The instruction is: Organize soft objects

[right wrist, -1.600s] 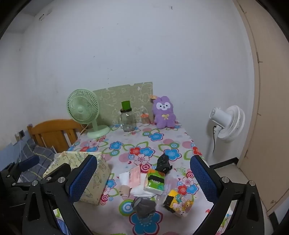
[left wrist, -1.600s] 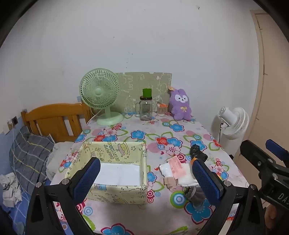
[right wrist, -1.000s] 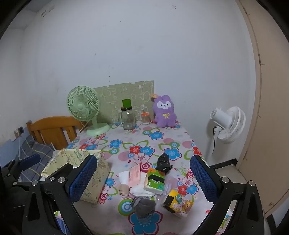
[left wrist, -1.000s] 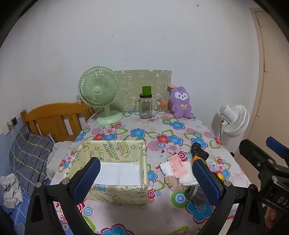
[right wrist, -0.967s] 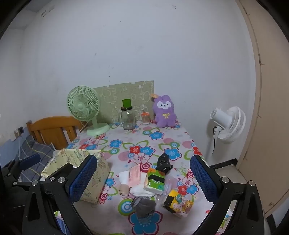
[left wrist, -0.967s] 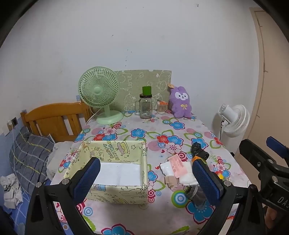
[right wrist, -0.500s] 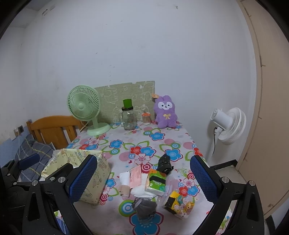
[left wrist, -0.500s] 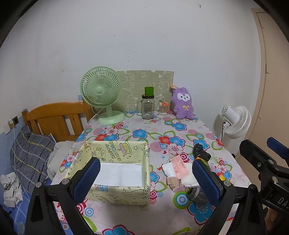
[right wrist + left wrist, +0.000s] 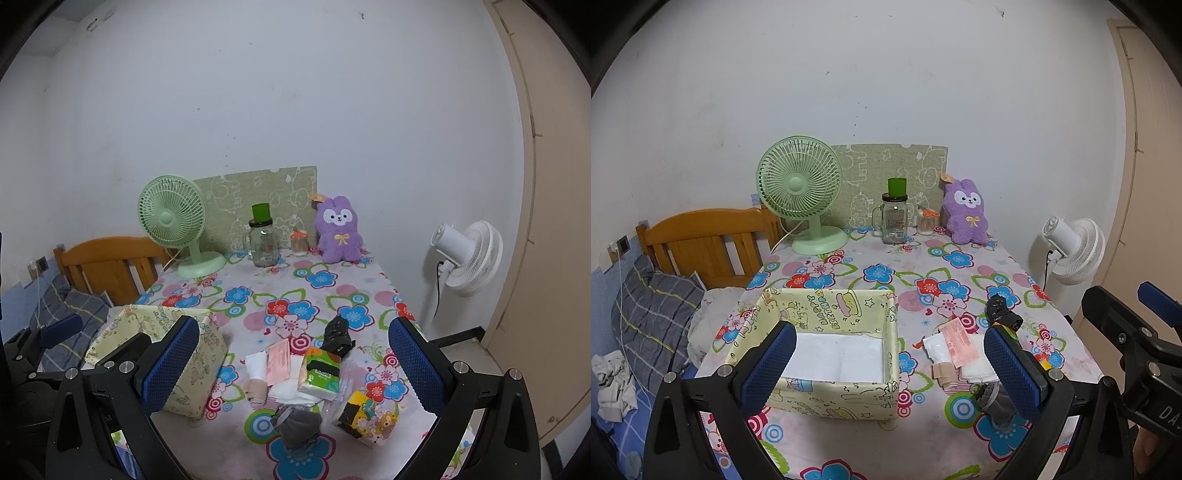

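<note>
A yellow patterned fabric box (image 9: 827,332) stands open at the table's near left; it also shows in the right wrist view (image 9: 177,365). To its right lies a pile of soft things: a grey sock (image 9: 299,428), a green tissue pack (image 9: 319,373), a pink packet (image 9: 280,360), white cloths (image 9: 291,391), a beige roll (image 9: 256,391), a black bundle (image 9: 336,334) and a yellow cartoon pack (image 9: 365,417). My left gripper (image 9: 892,369) is open and empty above the box's front. My right gripper (image 9: 295,369) is open and empty above the pile.
A flowered cloth covers the table (image 9: 960,273). At the back stand a green fan (image 9: 801,188), a glass jar (image 9: 894,218), a small container (image 9: 927,223) and a purple plush rabbit (image 9: 966,210). A white floor fan (image 9: 1071,251) stands right; a bed (image 9: 657,306) lies left.
Both grippers have risen and drawn back slightly, so the table sits a little lower in view. Nothing on the table has moved.
</note>
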The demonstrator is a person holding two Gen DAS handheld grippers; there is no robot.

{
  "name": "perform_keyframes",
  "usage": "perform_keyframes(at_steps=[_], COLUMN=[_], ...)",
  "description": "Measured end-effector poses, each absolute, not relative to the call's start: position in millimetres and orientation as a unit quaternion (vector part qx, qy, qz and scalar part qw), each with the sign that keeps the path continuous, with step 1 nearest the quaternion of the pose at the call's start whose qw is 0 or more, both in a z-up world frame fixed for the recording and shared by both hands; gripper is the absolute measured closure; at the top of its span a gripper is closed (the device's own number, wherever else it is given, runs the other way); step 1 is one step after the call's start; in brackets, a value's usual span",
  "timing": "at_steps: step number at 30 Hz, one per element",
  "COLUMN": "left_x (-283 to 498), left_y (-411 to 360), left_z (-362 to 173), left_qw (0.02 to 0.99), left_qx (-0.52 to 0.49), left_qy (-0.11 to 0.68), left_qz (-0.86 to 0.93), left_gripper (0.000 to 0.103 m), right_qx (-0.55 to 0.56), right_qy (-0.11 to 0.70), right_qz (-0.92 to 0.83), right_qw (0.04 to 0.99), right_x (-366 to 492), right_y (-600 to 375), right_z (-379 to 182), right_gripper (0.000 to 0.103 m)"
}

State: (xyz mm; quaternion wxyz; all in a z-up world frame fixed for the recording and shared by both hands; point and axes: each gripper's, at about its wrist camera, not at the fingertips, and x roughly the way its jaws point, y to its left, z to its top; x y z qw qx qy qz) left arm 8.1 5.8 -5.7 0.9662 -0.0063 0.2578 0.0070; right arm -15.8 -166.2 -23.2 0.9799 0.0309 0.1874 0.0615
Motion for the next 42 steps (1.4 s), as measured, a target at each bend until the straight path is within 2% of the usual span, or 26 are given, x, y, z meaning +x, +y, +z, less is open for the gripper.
perform_keyframes(at_steps=[11,15,42], left_x=[10,8,6], left_y=[6,4,-5], left_z=[-5,-4,-5], left_qw=[0.966,0.968,0.974], left_qx=[-0.007,-0.003,0.0], left_qy=[0.257,0.251,0.226], left_qz=[0.006,0.001,-0.008], left_gripper=[0.001,0.005,0.005], right_qx=[0.035,0.035,0.042], right_qy=[0.194,0.194,0.196], right_qz=[0.061,0.061,0.069], right_qw=[0.978,0.978,0.977], right_x=[-13,-14,-12], right_y=[-169,-168,-168], right_z=[-22,-22,-23], right_gripper=[0.0,0.0,0.0])
